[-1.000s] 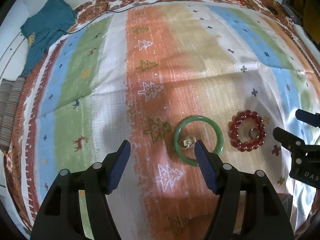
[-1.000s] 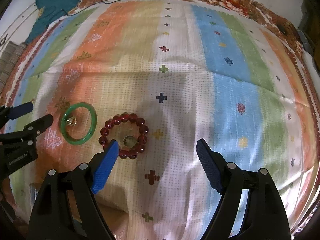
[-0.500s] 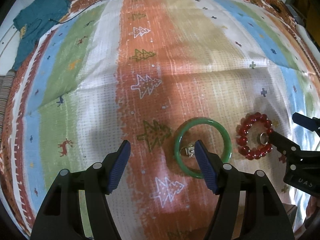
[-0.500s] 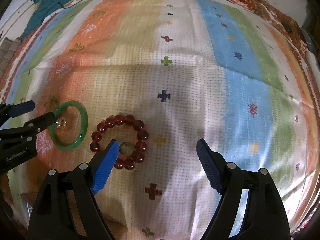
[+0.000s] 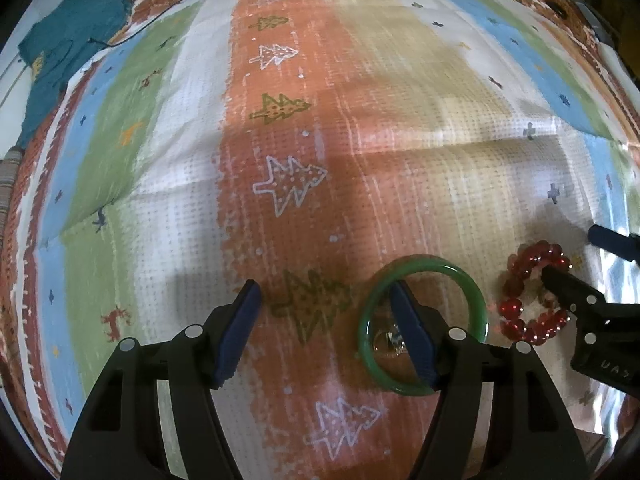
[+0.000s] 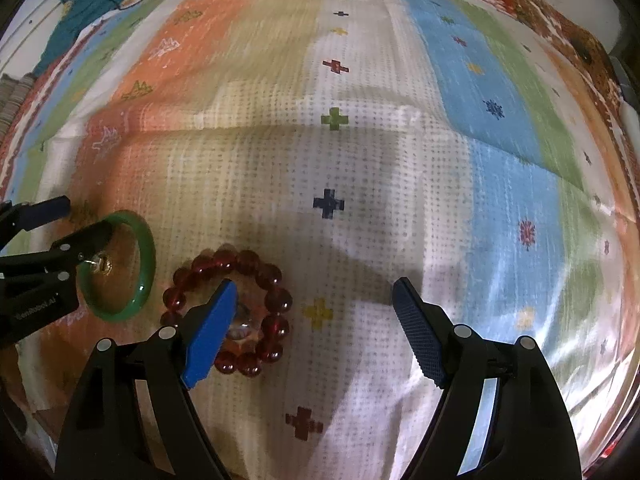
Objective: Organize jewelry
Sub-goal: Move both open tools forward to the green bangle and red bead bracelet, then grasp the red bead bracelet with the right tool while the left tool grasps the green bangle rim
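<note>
Both grippers have dropped closer | left gripper (image 5: 326, 328) spread over glossy green bangle (image 5: 424, 324) | right gripper (image 6: 316, 330) spread over red bead bracelet (image 6: 228, 308), near striped cloth's (image 6: 360, 160) front edge | risk: finger drags beads sideways.

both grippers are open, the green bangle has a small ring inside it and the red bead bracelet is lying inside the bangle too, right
Not quite. The red bead bracelet lies beside the green bangle, outside it and apart, with a small ring of its own inside. The right wrist view shows this. The rest holds: left gripper and right gripper are both open, and a small ring sits inside the bangle.
</note>
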